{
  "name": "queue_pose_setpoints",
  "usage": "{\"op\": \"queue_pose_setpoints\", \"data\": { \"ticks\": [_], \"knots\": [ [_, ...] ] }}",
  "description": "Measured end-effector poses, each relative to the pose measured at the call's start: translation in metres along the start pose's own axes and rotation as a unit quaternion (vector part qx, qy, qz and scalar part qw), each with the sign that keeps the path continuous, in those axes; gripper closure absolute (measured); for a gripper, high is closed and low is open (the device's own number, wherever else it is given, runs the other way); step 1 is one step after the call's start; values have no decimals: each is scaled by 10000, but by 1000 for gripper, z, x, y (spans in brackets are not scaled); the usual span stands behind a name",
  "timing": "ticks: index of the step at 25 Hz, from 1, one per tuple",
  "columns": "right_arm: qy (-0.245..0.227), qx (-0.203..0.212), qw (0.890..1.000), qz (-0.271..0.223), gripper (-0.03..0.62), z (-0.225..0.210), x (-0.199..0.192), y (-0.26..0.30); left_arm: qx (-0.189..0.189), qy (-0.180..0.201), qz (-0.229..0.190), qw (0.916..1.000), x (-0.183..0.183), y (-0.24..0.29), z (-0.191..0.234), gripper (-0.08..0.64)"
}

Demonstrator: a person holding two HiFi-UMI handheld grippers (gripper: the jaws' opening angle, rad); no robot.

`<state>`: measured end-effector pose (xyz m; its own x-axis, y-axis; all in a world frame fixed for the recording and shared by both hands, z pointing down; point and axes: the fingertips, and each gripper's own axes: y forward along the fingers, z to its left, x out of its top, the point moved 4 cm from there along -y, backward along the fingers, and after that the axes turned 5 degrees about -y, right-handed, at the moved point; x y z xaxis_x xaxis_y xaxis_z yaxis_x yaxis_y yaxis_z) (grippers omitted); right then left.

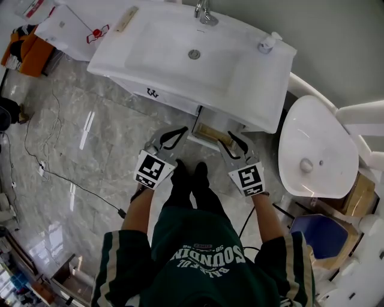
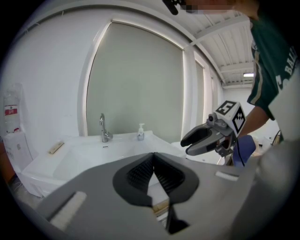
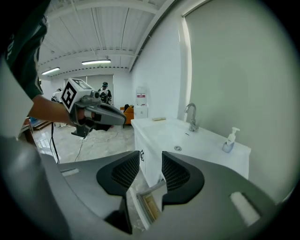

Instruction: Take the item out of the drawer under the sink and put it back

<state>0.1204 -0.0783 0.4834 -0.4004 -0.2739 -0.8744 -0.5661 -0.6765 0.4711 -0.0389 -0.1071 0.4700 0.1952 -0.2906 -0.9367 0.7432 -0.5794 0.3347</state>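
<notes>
Firstly, left gripper [image 2: 153,158]: clenched, the two dark pads meeting at their tips with nothing caught between them; it is held low in front of the vanity.
Right gripper [image 3: 151,165]: released, with a clear gap between its pads and nothing in the gap; it is level with the left gripper and well apart from it.
Drawer [image 1: 211,133]: under the sink, pulled partly out; in the head view it sits between the two grippers and just ahead of their tips, touched by neither.
Drawer contents: only a tan strip shows in the open gap; whether that is the drawer's floor or something lying in it cannot be told.
Item: not made out in any view, and in neither gripper.
Drawer from the right gripper: through the gap between the jaws and below them, its tan inside facing up.
Sink [image 1: 162,36]: white basin, dry and bare inside apart from the drain.
Sink top: tap [image 1: 206,12] at the back edge, soap dispenser [image 1: 268,42] on the right corner.
Toilet [image 1: 312,150]: right of the vanity, lid down.
</notes>
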Motion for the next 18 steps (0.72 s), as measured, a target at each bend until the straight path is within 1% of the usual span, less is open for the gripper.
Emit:
{"op": "queue_pose_setpoints", "data": {
  "ticks": [2,8,11,18],
  "knots": [
    [8,52,9999,155,466,4,-15,4,-15,-9,24,10000,-6,2,1,509],
    [258,199,9975,630,466,6,-63,24,-53,-104,89,9999,-21,6,2,509],
    [274,312,9951,898,467,6,-88,39,-56,-172,125,9998,-32,7,2,509],
    [266,743,9829,1662,468,2,-159,82,-31,-382,286,9989,-68,13,0,509]
  ]
}}
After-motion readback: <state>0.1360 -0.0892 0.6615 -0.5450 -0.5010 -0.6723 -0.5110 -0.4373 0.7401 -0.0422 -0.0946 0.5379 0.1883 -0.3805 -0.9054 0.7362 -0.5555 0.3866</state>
